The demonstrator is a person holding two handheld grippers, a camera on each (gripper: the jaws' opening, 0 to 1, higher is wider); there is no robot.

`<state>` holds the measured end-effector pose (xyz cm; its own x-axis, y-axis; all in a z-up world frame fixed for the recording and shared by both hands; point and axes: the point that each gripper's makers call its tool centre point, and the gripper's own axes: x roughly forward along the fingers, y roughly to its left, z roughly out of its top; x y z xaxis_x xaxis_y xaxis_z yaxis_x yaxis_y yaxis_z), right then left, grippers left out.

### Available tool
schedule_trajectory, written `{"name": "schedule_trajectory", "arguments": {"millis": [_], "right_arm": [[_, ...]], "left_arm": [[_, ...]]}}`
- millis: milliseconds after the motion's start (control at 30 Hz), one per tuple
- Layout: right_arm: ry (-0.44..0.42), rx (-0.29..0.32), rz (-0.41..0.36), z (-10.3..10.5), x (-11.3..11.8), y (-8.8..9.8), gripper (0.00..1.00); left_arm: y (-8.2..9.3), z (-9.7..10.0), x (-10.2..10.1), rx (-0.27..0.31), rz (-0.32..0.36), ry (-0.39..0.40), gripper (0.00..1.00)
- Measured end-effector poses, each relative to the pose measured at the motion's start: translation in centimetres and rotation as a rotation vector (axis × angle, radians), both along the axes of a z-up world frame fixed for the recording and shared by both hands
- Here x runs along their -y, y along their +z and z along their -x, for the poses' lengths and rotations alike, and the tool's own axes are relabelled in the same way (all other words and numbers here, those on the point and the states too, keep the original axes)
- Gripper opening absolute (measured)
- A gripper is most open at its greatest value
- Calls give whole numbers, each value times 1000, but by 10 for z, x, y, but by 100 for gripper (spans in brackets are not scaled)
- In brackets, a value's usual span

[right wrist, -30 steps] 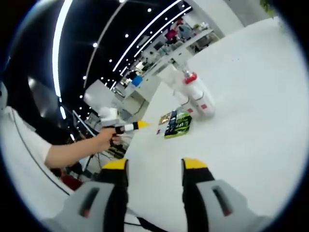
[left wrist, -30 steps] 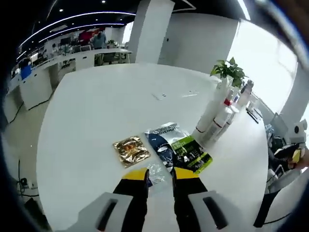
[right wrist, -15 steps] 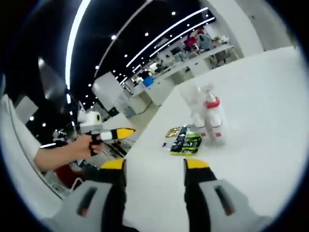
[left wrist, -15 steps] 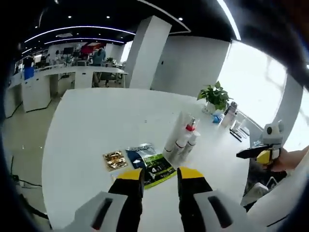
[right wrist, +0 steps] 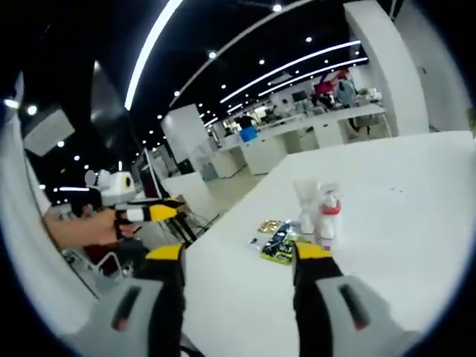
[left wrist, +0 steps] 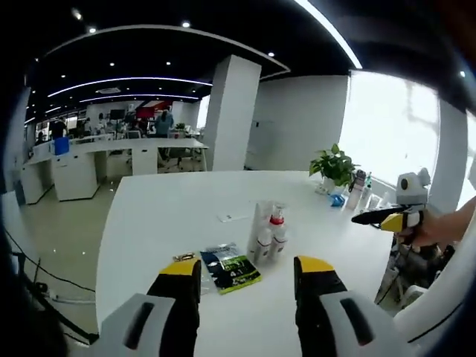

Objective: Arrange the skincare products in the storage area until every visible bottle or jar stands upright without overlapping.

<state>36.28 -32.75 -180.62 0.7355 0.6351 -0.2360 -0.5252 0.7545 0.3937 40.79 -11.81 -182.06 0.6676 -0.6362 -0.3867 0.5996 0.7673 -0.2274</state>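
Currently, in the left gripper view, the left hand-held gripper (left wrist: pixel 249 277) has its jaws apart and empty, held back from the white counter (left wrist: pixel 178 216). The cluster of bottles (left wrist: pixel 268 236) stands upright near mid-counter, just beside flat sachets (left wrist: pixel 229 269). The right hand-held gripper (left wrist: pixel 387 218) hangs off the counter edge. Risk: the bottles stand close together, so a wide approach could topple a neighbour.

In the right gripper view, the right hand-held gripper (right wrist: pixel 239 262) is likewise open and empty. The bottles (right wrist: pixel 318 216) are upright, with the sachets (right wrist: pixel 278 245) beside them. The left hand-held gripper (right wrist: pixel 146 213) sits well apart. Risk: nudging a sachet could slide it beneath a bottle, producing overlap.
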Motion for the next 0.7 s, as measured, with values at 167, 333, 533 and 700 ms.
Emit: {"name": "schedule_trajectory", "arguments": {"millis": [167,333,533,700], "right_arm": [[-44,49,15,9,15,14,68],[-93,89,38,27,35,19,71],[-153,107,56,40,60,18,81],[-167,148,77,46,67,22,87]], "left_arm": [[8,29,7,38,-13,0,66],[13,46,9,57,21,41,70],[14,65,10,71,38,101,73],[17,76,9,97,37,126,78]]}}
